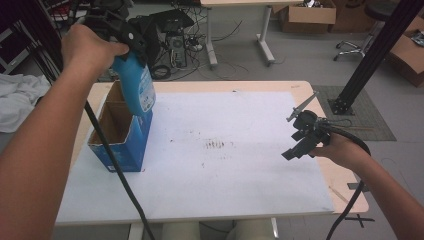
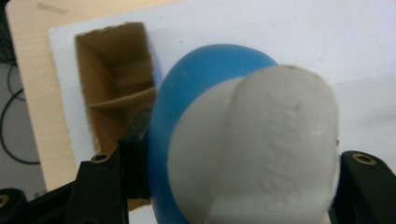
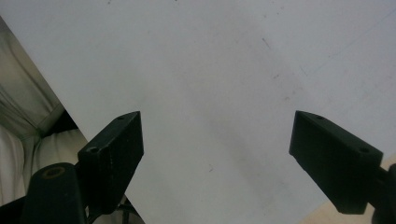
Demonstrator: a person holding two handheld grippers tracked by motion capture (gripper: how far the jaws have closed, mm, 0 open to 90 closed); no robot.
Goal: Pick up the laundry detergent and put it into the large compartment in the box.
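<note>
My left gripper (image 1: 131, 50) is shut on a blue bottle (image 1: 135, 85) near its top and holds it upright over the open blue cardboard box (image 1: 120, 145) at the table's left. The bottle's base hangs level with the box's rim. In the left gripper view the bottle's grey-white cap (image 2: 261, 149) and blue shoulder (image 2: 205, 65) sit between the black jaws, with the box's brown inside (image 2: 116, 84) and its divider below. My right gripper (image 1: 300, 142) hovers open over the white table sheet (image 1: 225, 150) at the right, with nothing between its jaws (image 3: 217, 158).
The white sheet covers a light wooden table (image 1: 310, 95). A black frame post (image 1: 370, 55) rises at the back right. Behind the table are cables, a desk's legs (image 1: 265, 40) and cardboard boxes (image 1: 307, 15). White cloth (image 1: 17, 97) lies off the left edge.
</note>
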